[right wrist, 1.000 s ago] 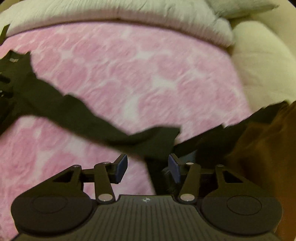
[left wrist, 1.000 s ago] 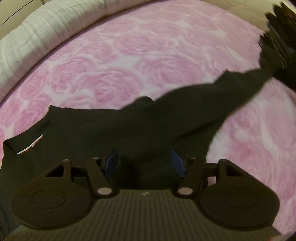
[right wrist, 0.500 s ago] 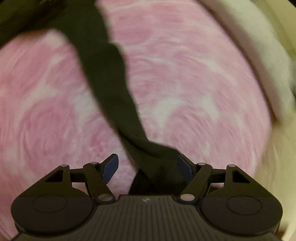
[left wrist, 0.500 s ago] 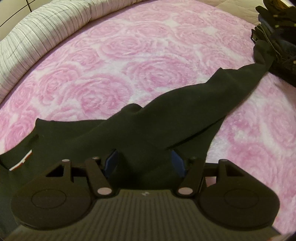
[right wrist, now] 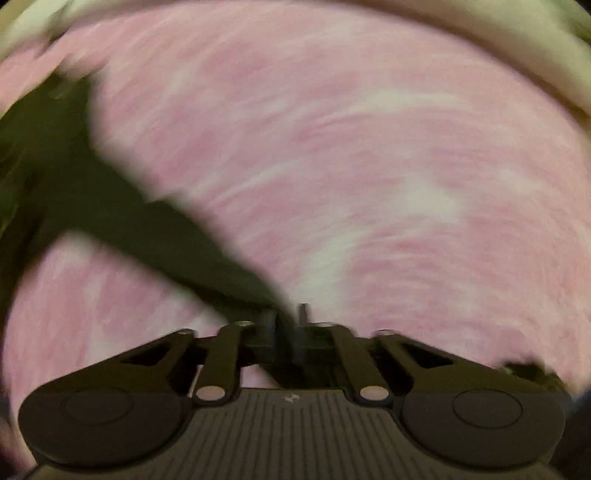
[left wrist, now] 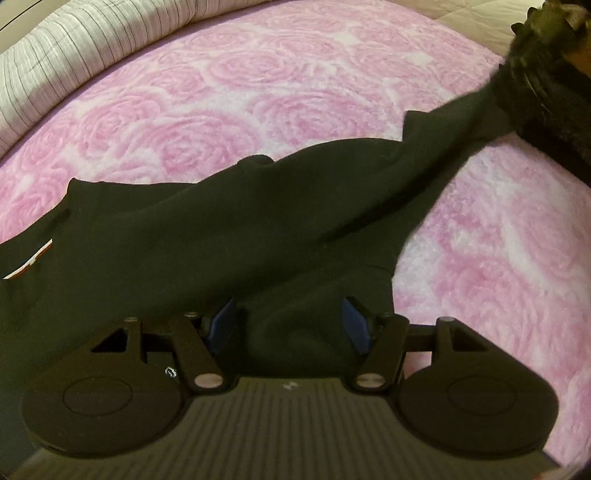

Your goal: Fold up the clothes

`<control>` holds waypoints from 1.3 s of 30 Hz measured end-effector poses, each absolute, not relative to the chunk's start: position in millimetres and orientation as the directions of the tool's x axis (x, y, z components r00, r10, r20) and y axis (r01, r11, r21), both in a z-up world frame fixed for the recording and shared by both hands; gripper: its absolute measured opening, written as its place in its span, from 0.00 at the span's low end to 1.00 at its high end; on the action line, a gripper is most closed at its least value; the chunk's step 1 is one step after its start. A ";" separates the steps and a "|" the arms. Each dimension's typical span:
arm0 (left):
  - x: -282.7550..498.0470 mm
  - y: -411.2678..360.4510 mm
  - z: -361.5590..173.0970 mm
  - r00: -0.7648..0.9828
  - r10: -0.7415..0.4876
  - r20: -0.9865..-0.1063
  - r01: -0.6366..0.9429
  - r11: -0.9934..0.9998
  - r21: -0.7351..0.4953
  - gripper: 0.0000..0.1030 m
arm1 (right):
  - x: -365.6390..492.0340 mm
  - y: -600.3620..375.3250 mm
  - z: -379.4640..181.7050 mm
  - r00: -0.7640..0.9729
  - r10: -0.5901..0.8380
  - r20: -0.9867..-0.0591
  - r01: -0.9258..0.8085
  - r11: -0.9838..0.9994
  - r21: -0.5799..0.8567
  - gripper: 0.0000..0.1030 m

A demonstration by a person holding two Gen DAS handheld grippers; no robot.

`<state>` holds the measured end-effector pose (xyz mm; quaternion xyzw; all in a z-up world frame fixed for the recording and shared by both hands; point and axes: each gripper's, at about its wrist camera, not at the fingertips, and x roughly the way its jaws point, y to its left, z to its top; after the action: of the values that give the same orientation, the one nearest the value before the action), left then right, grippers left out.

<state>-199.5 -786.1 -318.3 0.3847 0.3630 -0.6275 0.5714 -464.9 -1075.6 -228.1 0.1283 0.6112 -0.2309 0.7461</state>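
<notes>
A black garment (left wrist: 184, 240) lies spread on a pink rose-patterned blanket (left wrist: 258, 92). My left gripper (left wrist: 288, 321) points down over it. A bunched fold of the cloth fills the gap between its blue pads (left wrist: 223, 319). One sleeve (left wrist: 436, 147) stretches taut to the upper right, up to my blurred right gripper (left wrist: 517, 88). In the blurred right wrist view, the right gripper (right wrist: 291, 325) has its jaws closing, nearly together. The sleeve (right wrist: 166, 229) runs in between them from the upper left.
A grey-striped bolster (left wrist: 74, 55) borders the blanket at the upper left. Beige bedding (left wrist: 461, 22) lies past its far edge. Pale bedding (right wrist: 480, 37) also rims the top of the right wrist view. A small white and red label (left wrist: 29, 266) shows at the garment's left edge.
The right gripper's jaws went from wide apart around the sleeve to nearly together on it. The sleeve end now lifts tauter toward the upper right. The left gripper has hardly shifted.
</notes>
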 end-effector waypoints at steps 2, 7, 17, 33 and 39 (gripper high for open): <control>-202.6 -787.0 -316.3 -0.054 -0.443 -0.895 0.996 -0.090 -0.015 0.57 | -469.2 -1078.2 -220.5 0.143 -0.251 -0.957 0.521 0.842 -0.142 0.24; -208.5 -785.0 -312.2 -0.056 -0.454 -0.889 0.995 -0.102 -0.010 0.57 | -473.0 -1051.3 -216.3 0.192 -0.230 -0.954 0.497 0.861 -0.107 0.32; -236.3 -745.4 -308.1 -0.076 -0.447 -0.891 0.993 -0.119 -0.025 0.57 | -444.8 -1057.7 -265.1 0.288 -0.092 -0.953 0.519 0.851 0.075 0.31; -228.0 -561.9 -272.8 0.125 -0.358 -0.925 0.976 0.213 0.049 0.60 | -463.0 -918.5 -242.6 0.476 0.029 -0.879 0.578 0.742 0.338 0.48; -170.5 -434.3 -256.3 0.201 -0.248 -0.948 0.917 0.388 0.093 0.61 | -458.4 -773.7 -261.1 0.456 0.366 -0.811 0.431 0.707 0.561 0.48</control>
<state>-170.5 -434.3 -256.3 0.3564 0.4696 -0.4232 0.6880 -458.4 -773.7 -261.1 0.3822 0.5209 -0.0213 0.7630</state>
